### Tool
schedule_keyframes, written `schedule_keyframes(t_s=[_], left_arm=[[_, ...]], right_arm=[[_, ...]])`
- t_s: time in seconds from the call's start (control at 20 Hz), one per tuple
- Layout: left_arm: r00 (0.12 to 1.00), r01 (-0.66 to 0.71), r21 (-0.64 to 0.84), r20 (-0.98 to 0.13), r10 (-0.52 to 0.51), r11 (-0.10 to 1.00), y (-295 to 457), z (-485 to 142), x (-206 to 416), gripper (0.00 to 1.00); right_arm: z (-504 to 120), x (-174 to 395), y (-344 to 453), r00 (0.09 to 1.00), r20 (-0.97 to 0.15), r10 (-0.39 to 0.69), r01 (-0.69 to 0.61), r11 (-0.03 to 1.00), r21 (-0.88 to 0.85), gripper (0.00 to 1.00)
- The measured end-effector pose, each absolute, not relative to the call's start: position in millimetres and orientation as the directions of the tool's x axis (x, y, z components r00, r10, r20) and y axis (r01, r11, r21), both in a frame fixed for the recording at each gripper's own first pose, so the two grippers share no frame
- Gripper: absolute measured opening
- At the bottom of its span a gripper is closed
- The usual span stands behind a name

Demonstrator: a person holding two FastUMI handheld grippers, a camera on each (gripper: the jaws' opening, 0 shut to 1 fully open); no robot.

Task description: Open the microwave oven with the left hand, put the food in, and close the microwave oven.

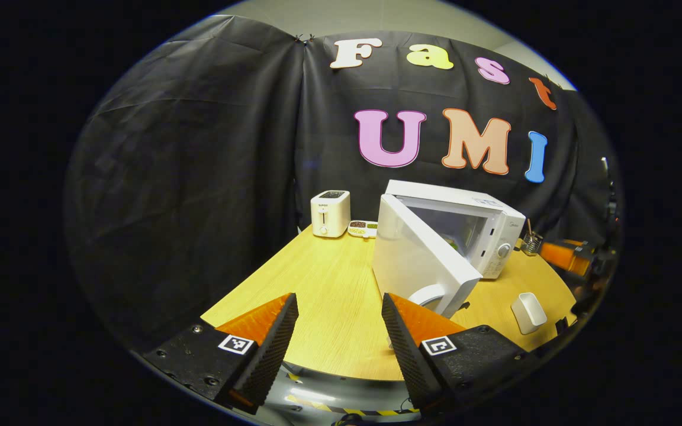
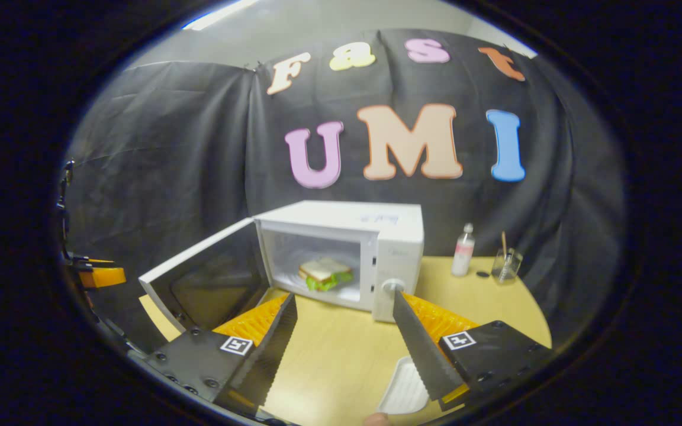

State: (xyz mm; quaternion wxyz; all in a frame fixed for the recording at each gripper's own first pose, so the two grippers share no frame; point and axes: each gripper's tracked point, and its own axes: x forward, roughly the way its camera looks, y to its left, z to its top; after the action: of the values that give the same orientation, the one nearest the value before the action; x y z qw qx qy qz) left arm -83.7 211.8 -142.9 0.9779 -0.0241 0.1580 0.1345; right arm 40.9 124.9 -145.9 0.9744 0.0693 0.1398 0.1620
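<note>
The sandwich (image 2: 324, 273) sits inside the microwave (image 2: 376, 236), whose door (image 1: 418, 260) hangs open at nine o'clock (loading looks done). Both the left gripper (image 1: 339, 322) and right gripper (image 2: 344, 328) gape empty. Next, I judge: the left pushes the door closed.

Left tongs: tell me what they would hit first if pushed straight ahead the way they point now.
Probably the open white microwave door. The left tongs are open and empty above the round wooden table, and the door's lower corner stands just ahead, slightly toward their right finger. Depth is unclear, so they could slip past beside it.
</note>
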Motion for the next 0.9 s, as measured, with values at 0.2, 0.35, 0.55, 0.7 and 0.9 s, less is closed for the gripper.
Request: schedule_keyframes(t_s=[0.2,0.35,0.55,0.7,0.9], left_arm=[[0.904,-0.287,-0.001,-0.330,0.271,0.958,208,-149,-77,0.84],[0.868,-0.316,0.050,-0.387,0.309,0.948,215,-171,-71,0.23],[0.849,-0.308,0.053,-0.435,0.299,0.950,207,-199,-53,0.01],[0.822,-0.309,0.129,-0.463,0.332,0.942,205,-214,-46,0.01],[0.836,-0.233,0.165,-0.470,0.284,0.958,188,-219,-36,0.01]], right_arm=[[-86,50,89,0.946,-0.130,0.298,-0.292,0.955,0.061,1.00],[-55,48,73,0.955,-0.069,0.288,-0.285,0.957,0.049,1.00],[-56,43,53,0.964,-0.079,0.254,-0.246,0.964,0.101,0.96],[-56,41,39,0.969,-0.090,0.230,-0.219,0.968,0.122,0.96],[-67,37,16,0.977,-0.122,0.174,-0.156,0.977,0.148,0.96]])
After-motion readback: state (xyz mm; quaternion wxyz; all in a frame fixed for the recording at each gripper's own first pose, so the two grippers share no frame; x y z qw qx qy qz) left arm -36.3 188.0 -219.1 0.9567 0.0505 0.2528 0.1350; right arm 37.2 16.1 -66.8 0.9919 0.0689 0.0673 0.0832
